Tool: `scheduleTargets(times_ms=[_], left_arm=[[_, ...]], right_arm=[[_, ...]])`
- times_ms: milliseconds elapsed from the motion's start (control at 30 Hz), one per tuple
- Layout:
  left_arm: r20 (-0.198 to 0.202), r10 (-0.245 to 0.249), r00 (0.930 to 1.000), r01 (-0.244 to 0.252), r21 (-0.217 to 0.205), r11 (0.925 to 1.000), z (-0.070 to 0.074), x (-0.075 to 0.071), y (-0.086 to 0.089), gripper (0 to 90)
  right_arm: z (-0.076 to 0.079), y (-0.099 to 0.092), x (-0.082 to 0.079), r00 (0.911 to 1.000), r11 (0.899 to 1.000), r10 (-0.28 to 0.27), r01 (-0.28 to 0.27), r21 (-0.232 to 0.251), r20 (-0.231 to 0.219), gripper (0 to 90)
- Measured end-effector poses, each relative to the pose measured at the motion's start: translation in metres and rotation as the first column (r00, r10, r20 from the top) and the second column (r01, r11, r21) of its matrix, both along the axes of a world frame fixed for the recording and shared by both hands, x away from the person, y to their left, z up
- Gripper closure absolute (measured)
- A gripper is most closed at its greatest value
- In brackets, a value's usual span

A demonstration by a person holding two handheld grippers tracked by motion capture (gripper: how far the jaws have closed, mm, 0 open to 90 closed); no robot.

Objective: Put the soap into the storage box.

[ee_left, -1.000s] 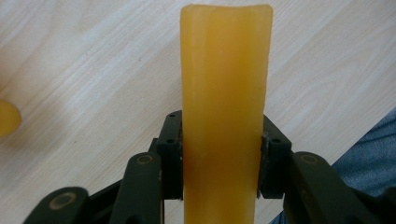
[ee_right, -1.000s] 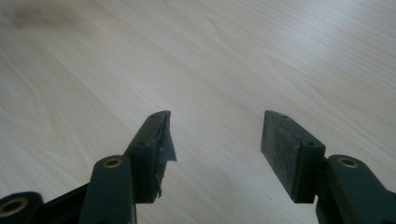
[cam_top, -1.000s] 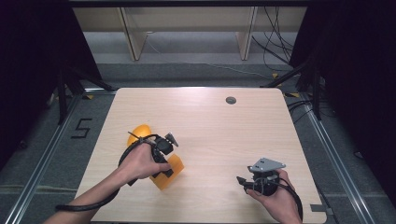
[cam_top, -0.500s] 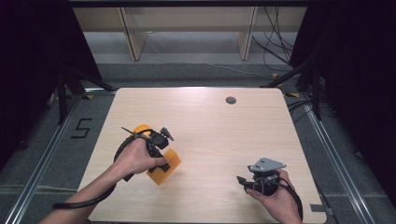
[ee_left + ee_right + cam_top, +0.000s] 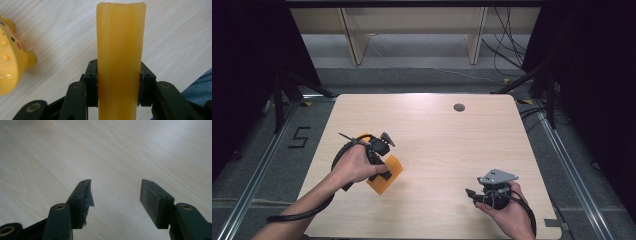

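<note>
We hold the orange block (image 5: 121, 60) clamped across its narrow sides in our left gripper (image 5: 117, 87), at eight o'clock on the bench (image 5: 437, 130), so it stays steady beside the spotted yellow toy (image 5: 10, 57). Our right gripper (image 5: 115, 195) rests at five o'clock, fingers wide and empty, out of the way.

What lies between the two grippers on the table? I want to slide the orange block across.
Bare wood: in the high view, the table between the left gripper, shut on the orange block, and the right gripper holds nothing.
</note>
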State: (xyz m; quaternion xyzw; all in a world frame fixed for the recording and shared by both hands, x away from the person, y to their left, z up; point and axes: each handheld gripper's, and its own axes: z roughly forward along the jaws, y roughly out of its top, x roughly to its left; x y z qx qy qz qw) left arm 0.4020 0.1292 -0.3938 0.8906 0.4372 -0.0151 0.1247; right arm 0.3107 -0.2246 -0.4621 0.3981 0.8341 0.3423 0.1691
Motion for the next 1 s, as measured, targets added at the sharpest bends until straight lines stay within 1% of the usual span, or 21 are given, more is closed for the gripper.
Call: scheduleTargets(times_ms=[33, 67, 133, 167, 200, 233, 300, 333, 367, 400, 433, 467, 500, 567, 600, 700, 833, 867, 900, 933, 1000], left_arm=[[0.007, 0.011, 0.9999, -0.011, -0.007, 0.9999, 0.0, 0.001, 0.001, 61.0], [0.005, 0.015, 0.9999, -0.015, -0.004, 0.9999, 0.001, 0.002, 0.001, 61.1], [0.008, 0.027, 0.9996, -0.027, -0.01, 0.9996, 0.002, 0.004, 0.003, 61.0], [0.012, 0.04, 0.9991, -0.04, -0.01, 0.9991, 0.004, 0.005, 0.005, 61.0], [0.012, 0.039, 0.9992, -0.039, -0.006, 0.9992, 0.004, 0.007, 0.006, 61.0], [0.019, 0.048, 0.9987, -0.048, -0.012, 0.9988, 0.004, 0.007, 0.007, 61.0], [0.019, 0.049, 0.9986, -0.049, -0.004, 0.9988, 0.006, 0.008, 0.008, 61.1], [0.021, 0.053, 0.9984, -0.053, -0.005, 0.9986, 0.006, 0.009, 0.009, 61.0], [0.021, 0.053, 0.9984, -0.053, -0.006, 0.9986, 0.007, 0.01, 0.01, 61.0], [0.021, 0.059, 0.9981, -0.058, -0.006, 0.9983, 0.007, 0.01, 0.011, 61.0], [0.026, 0.062, 0.9978, -0.062, -0.009, 0.9981, 0.007, 0.01, 0.011, 61.1], [0.023, 0.059, 0.998, -0.059, -0.005, 0.9983, 0.008, 0.011, 0.012, 61.0], [0.027, 0.064, 0.9976, -0.063, -0.011, 0.9979, 0.007, 0.011, 0.012, 61.0], [0.021, 0.067, 0.9975, -0.067, -0.01, 0.9977, 0.009, 0.013, 0.014, 61.0], [0.02, 0.065, 0.9976, -0.065, -0.007, 0.9978, 0.01, 0.014, 0.015, 61.1], [0.024, 0.073, 0.9971, -0.072, -0.008, 0.9973, 0.011, 0.015, 0.016, 61.0], [0.031, 0.09, 0.9955, -0.09, -0.019, 0.9958, 0.012, 0.018, 0.018, 61.0], [0.029, 0.094, 0.9952, -0.093, -0.016, 0.9955, 0.013, 0.018, 0.018, 61.0], [0.024, 0.086, 0.996, -0.086, -0.012, 0.9962, 0.014, 0.019, 0.019, 61.0], [0.031, 0.094, 0.9951, -0.093, -0.015, 0.9955, 0.014, 0.02, 0.02, 61.1], [0.034, 0.101, 0.9943, -0.101, -0.013, 0.9948, 0.016, 0.022, 0.021, 61.0]], right_arm=[[-0.001, -0.001, 0.001, 0.9998, 1.0, 0.01, -0.01, -0.007, 0.017, 43.1], [0.0, -0.002, 0.002, 0.9995, 1.0, 0.023, -0.022, -0.019, 0.021, 43.1], [0.0, -0.002, 0.002, 0.9997, 1.0, 0.018, -0.018, -0.016, 0.016, 43.1], [0.0, 0.0, 0.0, 1.0, 1.0, 0.003, -0.003, -0.006, -0.003, 43.1], [0.0, 0.0, 0.0, 1.0, 1.0, -0.001, 0.001, -0.003, -0.003, 43.1], [0.0, -0.002, 0.002, 0.9996, 1.0, 0.022, -0.021, -0.018, 0.02, 43.1], [0.0, -0.002, 0.001, 0.9997, 1.0, 0.018, -0.017, -0.015, 0.016, 43.1], [0.0, -0.001, 0.001, 1.0, 1.0, 0.007, -0.007, -0.006, 0.007, 43.1], [0.0, -0.001, 0.001, 0.9999, 1.0, 0.009, -0.009, -0.006, 0.009, 43.1], [-0.001, -0.002, 0.002, 0.9996, 1.0, 0.017, -0.016, -0.013, 0.022, 43.1], [0.001, -0.001, 0.0, 1.0, 1.0, 0.003, -0.003, -0.003, 0.0, 43.1], [0.0, -0.001, 0.001, 1.0, 1.0, 0.005, -0.005, -0.006, 0.002, 43.1], [0.0, -0.001, 0.001, 0.9999, 1.0, 0.012, -0.011, -0.012, 0.009, 43.1], [0.001, -0.001, 0.001, 0.9999, 1.0, 0.01, -0.01, -0.008, 0.009, 43.1], [0.0, -0.002, 0.002, 0.9994, 1.0, 0.02, -0.019, -0.018, 0.027, 43.1], [0.0, -0.002, 0.002, 0.9993, 1.0, 0.021, -0.021, -0.019, 0.029, 43.1], [0.0, -0.002, 0.002, 0.9993, 1.0, 0.021, -0.021, -0.018, 0.029, 43.1], [0.0, -0.001, 0.001, 0.9999, 1.0, 0.007, -0.007, -0.006, 0.009, 43.1], [0.0, -0.001, 0.001, 0.9999, 1.0, 0.007, -0.007, -0.006, 0.009, 43.1], [0.0, -0.001, 0.001, 0.9999, 1.0, 0.007, -0.007, -0.006, 0.009, 43.1], [0.0, -0.002, 0.002, 0.9994, 1.0, 0.021, -0.02, -0.018, 0.029, 43.1]])
